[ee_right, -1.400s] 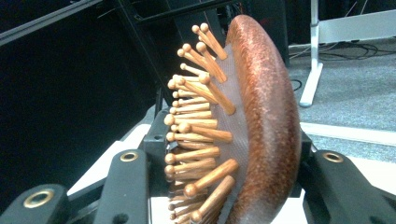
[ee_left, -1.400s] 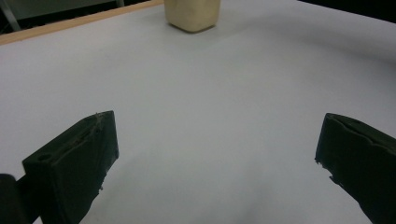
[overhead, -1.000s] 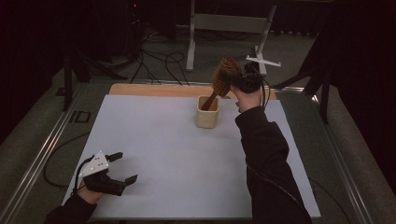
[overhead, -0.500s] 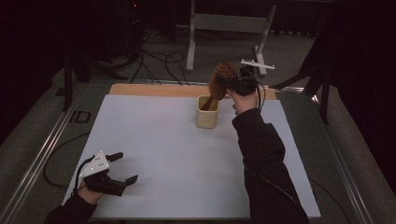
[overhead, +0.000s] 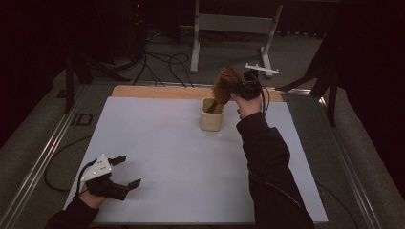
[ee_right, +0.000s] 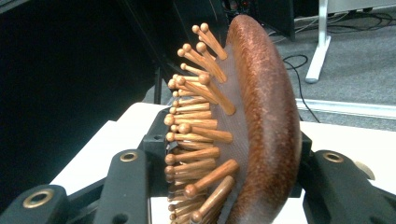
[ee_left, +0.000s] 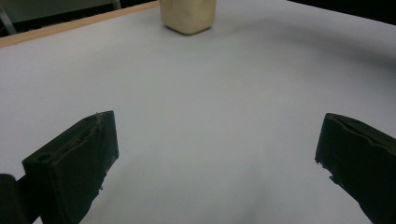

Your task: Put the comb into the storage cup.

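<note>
A wooden hairbrush (overhead: 226, 84) with wooden pins (ee_right: 201, 121) stands head-up, its handle slanting down into a cream cup (overhead: 212, 115) at the far middle of the white table (overhead: 181, 162). My right gripper (overhead: 242, 88) is shut on the brush's head; in the right gripper view the brown back (ee_right: 266, 116) and the pins sit between the jaws. My left gripper (overhead: 125, 171) rests open near the table's front left corner, with nothing between its fingers (ee_left: 74, 158). The cup (ee_left: 188, 16) shows far ahead in the left gripper view.
A wooden strip (overhead: 157, 91) runs along the table's far edge. Metal rails (overhead: 43, 157) flank the table. Beyond it are cables (overhead: 162, 62) on the floor and a white stand (overhead: 229, 28).
The right gripper has shifted slightly left and the brush has tilted more upright over the cup. The left gripper has not moved.
</note>
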Motion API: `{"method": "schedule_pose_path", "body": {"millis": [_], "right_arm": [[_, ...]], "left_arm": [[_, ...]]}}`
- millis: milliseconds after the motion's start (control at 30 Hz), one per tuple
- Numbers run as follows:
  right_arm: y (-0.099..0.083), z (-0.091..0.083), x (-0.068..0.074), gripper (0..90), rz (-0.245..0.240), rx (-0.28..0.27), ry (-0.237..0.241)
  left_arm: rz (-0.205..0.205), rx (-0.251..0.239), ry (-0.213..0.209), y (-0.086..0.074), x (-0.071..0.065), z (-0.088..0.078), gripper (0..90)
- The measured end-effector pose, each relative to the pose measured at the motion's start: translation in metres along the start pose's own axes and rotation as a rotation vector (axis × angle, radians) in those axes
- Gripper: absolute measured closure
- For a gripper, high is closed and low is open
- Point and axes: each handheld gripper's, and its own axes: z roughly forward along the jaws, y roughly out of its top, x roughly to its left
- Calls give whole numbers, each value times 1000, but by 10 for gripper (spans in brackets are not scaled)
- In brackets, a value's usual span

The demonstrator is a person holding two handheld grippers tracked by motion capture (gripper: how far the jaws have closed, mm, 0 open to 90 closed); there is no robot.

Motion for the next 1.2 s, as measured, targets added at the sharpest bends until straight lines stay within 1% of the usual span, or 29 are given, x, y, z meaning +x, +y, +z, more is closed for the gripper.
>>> {"method": "schedule_pose_path", "body": {"millis": [367, 533, 833, 1033, 1200], "right_arm": [[-7, 6, -3, 513, 23, 14, 14], [-10, 8, -4, 512, 24, 19, 13], [-16, 11, -9, 511, 42, 27, 18], [-19, 14, -13, 509, 46, 41, 17], [-21, 14, -15, 507, 50, 39, 21]], "left_arm": [[-2, 2, -4, 0, 1, 0, 1], [0, 2, -4, -1, 0, 0, 1], [0, 4, -8, -1, 0, 1, 1], [-4, 5, -10, -1, 1, 1, 1], [-3, 7, -12, -1, 1, 1, 1]]}}
